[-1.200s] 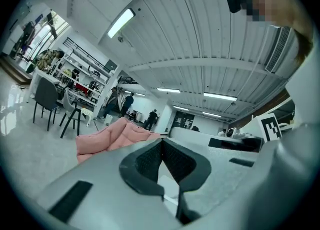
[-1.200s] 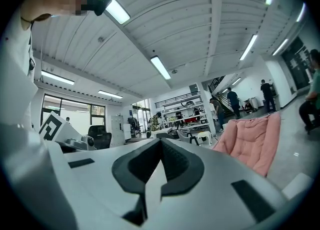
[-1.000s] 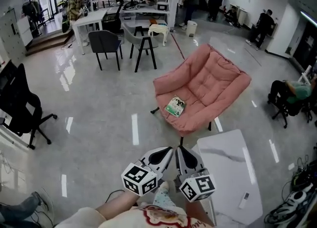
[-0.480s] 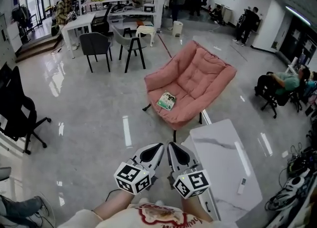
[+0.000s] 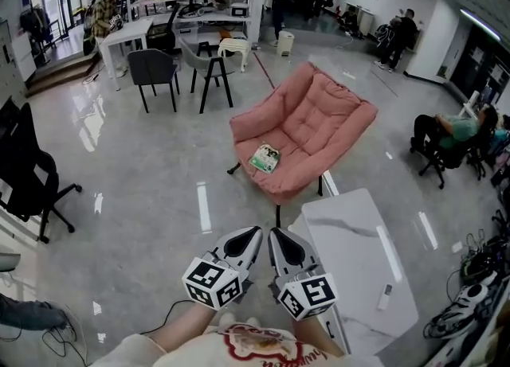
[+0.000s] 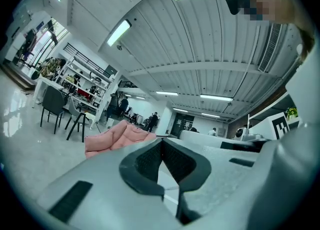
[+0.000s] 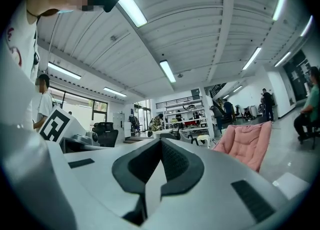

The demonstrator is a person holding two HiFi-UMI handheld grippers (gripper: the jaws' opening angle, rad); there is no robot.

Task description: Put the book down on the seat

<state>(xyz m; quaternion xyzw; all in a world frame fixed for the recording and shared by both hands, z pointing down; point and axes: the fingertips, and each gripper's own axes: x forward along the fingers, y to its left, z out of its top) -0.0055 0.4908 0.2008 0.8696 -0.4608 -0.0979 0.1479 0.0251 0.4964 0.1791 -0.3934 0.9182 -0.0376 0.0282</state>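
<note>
Two shut: left tongs (image 5: pixel 253 233), right tongs (image 5: pixel 273 233) | book (image 5: pixel 264 158) on seat (image 5: pixel 320 122) | title illegible

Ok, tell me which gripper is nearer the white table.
Right. The right gripper hangs just left of the white table, by its edge; the left gripper sits beyond it, farther left.

White table (image 5: pixel 351 262) lower right; black office chair (image 5: pixel 28 173) far left.
</note>
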